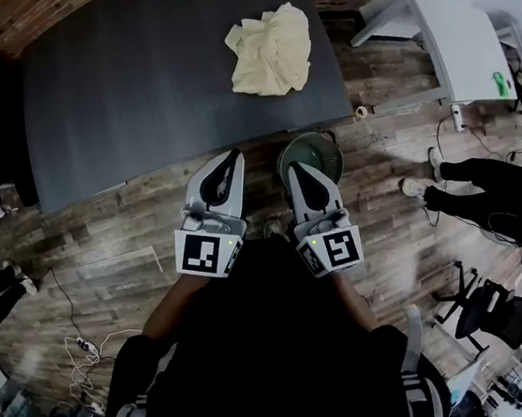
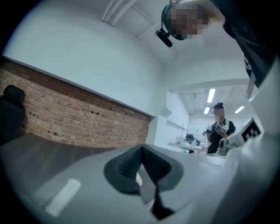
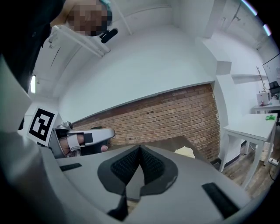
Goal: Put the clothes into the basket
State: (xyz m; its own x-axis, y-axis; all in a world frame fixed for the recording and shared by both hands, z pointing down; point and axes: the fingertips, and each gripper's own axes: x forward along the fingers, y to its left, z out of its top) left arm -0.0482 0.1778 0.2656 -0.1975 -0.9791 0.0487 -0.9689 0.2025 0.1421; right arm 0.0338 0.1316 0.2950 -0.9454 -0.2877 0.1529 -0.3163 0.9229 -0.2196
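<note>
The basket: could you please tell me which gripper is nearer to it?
Right. In the head view the right gripper overlaps the basket, while the left gripper is off to its left, clear of it.

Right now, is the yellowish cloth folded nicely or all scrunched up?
Scrunched up. In the head view the cloth lies in a wrinkled, lumpy heap on the dark table, with no neat flat folds.

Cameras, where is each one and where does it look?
Head view: on the head, looking down at table, cloth, basket; left gripper, right gripper and arms show.
Left gripper view: on that gripper, facing the brick wall; its shut jaws show.
Right gripper view: on that gripper, facing the wall; shut jaws and left gripper show.
Shared: head and right gripper views both see the cloth.
</note>
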